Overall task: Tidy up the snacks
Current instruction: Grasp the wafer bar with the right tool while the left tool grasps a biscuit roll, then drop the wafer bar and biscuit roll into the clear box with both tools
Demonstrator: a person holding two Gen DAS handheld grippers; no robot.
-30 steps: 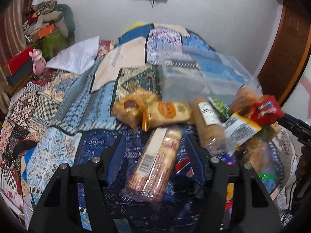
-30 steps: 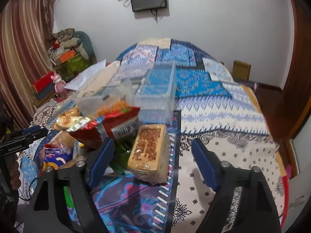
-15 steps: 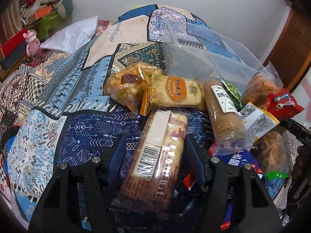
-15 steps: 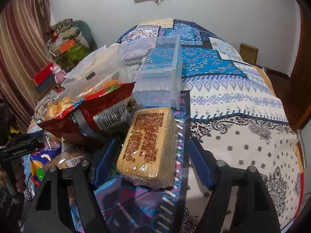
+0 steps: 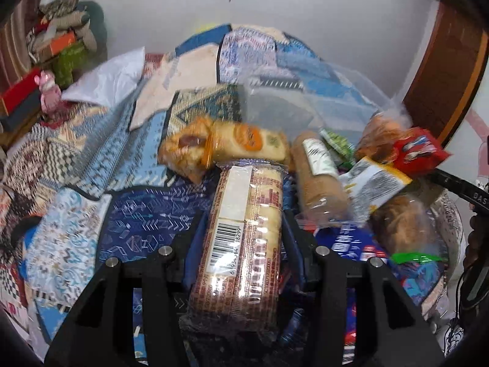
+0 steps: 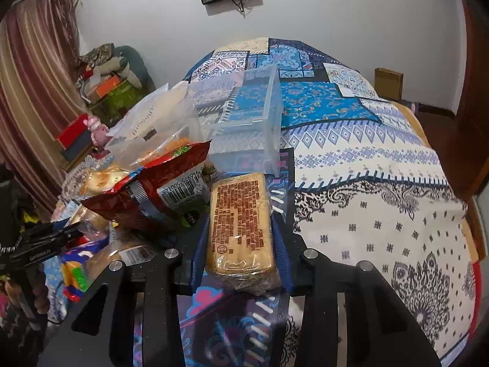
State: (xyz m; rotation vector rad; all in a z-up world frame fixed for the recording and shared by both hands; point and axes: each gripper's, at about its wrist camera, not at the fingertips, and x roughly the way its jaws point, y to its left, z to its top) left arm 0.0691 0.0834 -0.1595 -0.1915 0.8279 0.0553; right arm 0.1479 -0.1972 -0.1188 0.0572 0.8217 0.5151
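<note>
My left gripper (image 5: 243,223) is shut on a long cracker pack with a white barcode label (image 5: 244,235), which lies between its blue pads. My right gripper (image 6: 240,223) is shut on a tan biscuit pack with brown print (image 6: 240,223). A clear plastic bin (image 6: 244,116) stands on the bed just beyond the right gripper; it also shows in the left wrist view (image 5: 305,107). A pile of snacks lies between the grippers: a red bag (image 6: 152,195), a round biscuit roll (image 5: 318,180), an orange-labelled pack (image 5: 247,143).
Everything rests on a patchwork bedspread (image 6: 382,183). A white pillow (image 5: 107,79) lies at the far left. Boxes and a pink toy (image 5: 50,93) are stacked by the curtain. A cardboard box (image 6: 388,82) stands by the far wall.
Both grippers have closed onto their packs. The left gripper has tilted up and lifted the cracker pack; the right gripper has pulled back slightly with the biscuit pack.
</note>
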